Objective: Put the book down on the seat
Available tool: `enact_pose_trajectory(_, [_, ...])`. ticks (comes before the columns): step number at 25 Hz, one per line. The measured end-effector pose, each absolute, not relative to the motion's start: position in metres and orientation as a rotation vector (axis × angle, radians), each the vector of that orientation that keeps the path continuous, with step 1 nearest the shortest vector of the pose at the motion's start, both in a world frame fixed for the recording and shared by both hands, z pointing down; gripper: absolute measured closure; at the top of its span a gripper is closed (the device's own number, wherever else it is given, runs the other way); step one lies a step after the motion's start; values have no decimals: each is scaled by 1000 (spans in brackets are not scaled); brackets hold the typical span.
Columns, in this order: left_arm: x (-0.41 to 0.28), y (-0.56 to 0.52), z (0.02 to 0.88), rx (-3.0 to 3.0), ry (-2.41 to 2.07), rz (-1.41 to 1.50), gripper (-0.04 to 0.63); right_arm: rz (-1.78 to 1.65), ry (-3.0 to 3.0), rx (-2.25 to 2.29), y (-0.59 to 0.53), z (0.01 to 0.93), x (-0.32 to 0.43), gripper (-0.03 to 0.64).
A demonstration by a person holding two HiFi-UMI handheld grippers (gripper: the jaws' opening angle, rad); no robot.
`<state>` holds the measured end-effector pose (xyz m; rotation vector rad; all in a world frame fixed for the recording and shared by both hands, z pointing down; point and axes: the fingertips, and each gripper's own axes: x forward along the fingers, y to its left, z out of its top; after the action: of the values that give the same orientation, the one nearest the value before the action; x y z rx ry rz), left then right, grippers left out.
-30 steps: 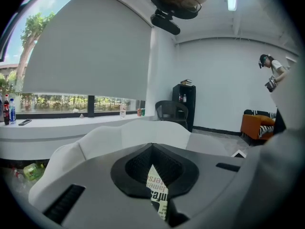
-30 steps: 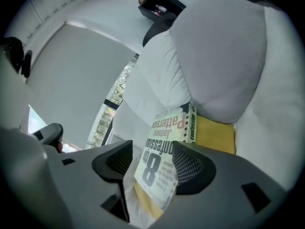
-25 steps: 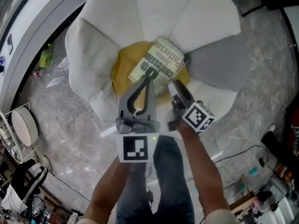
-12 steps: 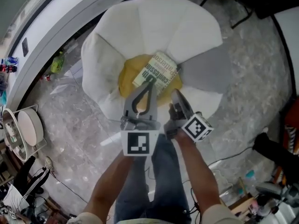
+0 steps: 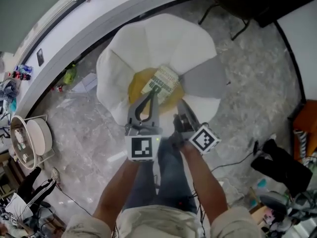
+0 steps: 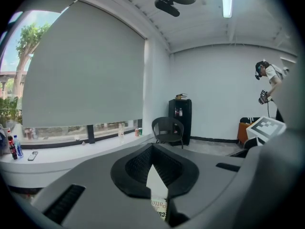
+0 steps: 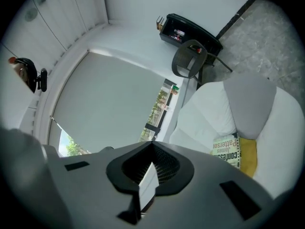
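Observation:
The book, pale cover with dark lettering, lies flat on the yellow centre cushion of the flower-shaped seat with white petals. My left gripper is shut and empty, its tip just over the book's near edge. Drawn back to the book's near right, my right gripper is shut with nothing in it. A sliver of the book shows below the closed left gripper in the left gripper view. The right gripper view shows the book ahead of the closed right gripper.
A curved white window ledge runs behind the seat. A black chair stands far right, a round white stand at left, dark bags and cables on the marble floor at right. My legs are below the grippers.
Both grippers and the head camera have drawn back and up from the seat. The book stays on the yellow cushion, looking smaller now.

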<state>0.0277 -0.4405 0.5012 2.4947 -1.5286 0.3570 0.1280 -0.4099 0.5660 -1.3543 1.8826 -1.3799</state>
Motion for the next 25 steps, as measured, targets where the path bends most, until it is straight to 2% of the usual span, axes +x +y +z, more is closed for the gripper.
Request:
enact_pose_trajectory(9, [3, -425, 392, 2528, -1607, 271, 592, -1179, 2149, -1448, -384, 440, 107, 612])
enact_pose_trajectory(17, [-3, -411, 322, 2562, -1608, 192, 592, -652, 2427, -1734, -370, 337, 111, 612])
enact_pose_trajectory(25, [4, -385, 274, 2675, -1563, 188, 592, -236, 2461, -1965, -343, 253, 132, 612])
